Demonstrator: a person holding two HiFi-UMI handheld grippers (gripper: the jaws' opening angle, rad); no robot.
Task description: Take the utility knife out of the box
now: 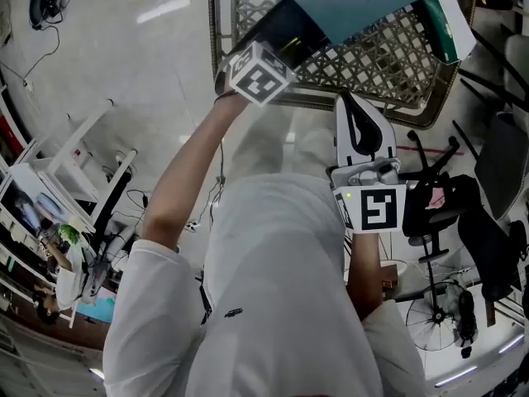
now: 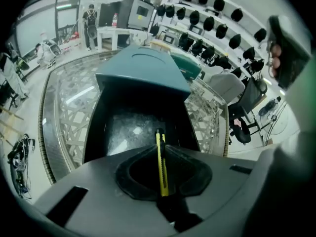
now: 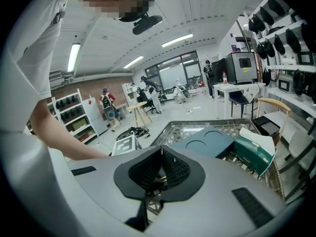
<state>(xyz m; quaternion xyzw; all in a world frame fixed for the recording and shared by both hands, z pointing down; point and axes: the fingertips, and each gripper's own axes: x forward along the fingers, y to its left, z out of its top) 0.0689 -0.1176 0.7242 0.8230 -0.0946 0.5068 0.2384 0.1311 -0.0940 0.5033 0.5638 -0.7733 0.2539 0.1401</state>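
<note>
the left claw (image 2: pixel 159 148) points down into the open end of the black card box with the blue-green top (image 2: pixel 140 73). its two pads are closed on the thin yellow utility knife (image 2: pixel 161 167), pinching its flat sides so it cannot slip. the knife stands straight between the pads with its far end over the floor of the box, so i think it is caught but not lifted out yet. the open end of the box faces the person, near the near left corner of the worktop (image 1: pixel 376 60), which makes it easy to reach in. the right claw (image 3: pixel 161 148) is shut with nothing in it and hangs by the near edge, out of the way. the knife is long, skinny and hard, with a black bit at its far end. the box looks stiff, dark inside, with a crinkly silver bottom. the worktop is clear glass over a criss-cross woven frame with a rounded rim. a second green box with a white flap (image 3: pixel 253 154) lies at the right edge. the claw pads are black and look soft and ribbed.
</note>
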